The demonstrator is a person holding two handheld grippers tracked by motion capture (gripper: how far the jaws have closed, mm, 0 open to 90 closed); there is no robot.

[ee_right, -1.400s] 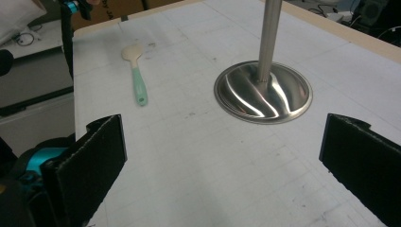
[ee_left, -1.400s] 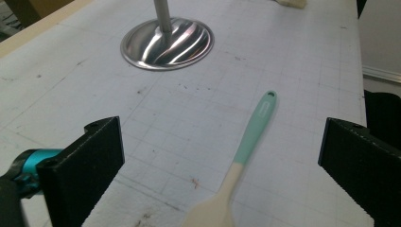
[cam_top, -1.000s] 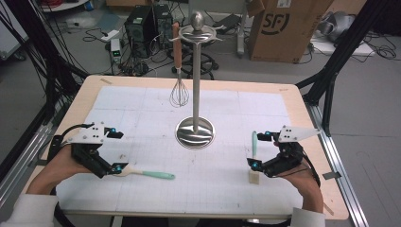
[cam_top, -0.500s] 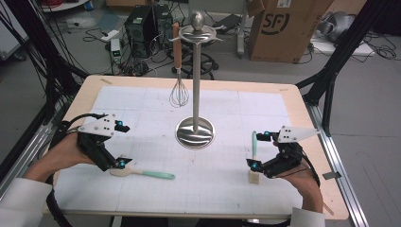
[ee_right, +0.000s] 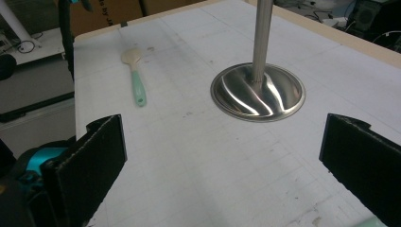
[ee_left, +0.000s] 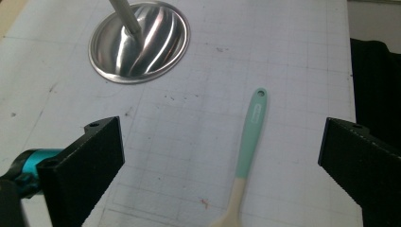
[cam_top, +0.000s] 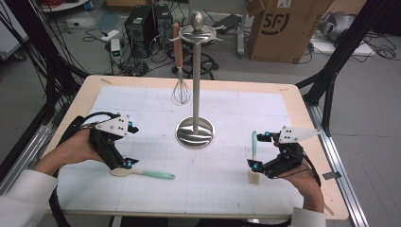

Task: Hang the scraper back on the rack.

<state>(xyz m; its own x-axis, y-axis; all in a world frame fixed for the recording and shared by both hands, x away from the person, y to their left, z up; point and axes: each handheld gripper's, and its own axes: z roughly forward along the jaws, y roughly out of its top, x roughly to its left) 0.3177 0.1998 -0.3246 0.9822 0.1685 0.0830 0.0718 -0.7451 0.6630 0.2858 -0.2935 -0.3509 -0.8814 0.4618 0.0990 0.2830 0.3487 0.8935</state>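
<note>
the left gripper [cam_top: 124,150] hangs at lower left of the high view, jaws spread wide over the spoon [cam_top: 142,173], whose bowl end lies just under it, seemingly lined up for a grasp. the right gripper [cam_top: 259,150], lower right, is also released, beside the brush [cam_top: 254,158]. the stand [cam_top: 195,133] sits at centre with 1 whisk [cam_top: 180,71] hanging.

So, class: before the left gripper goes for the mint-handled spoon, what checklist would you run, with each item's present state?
1. Left gripper jaws open: ok.
2. Spoon lies between them, flat on the mat: ok.
3. Jaws down at the handle: cannot tell.
4. Right gripper open, apart from the spoon: ok.
5. Stand clear of the spoon: ok.
6. Free hook on the stand beside the whisk: cannot tell.
</note>
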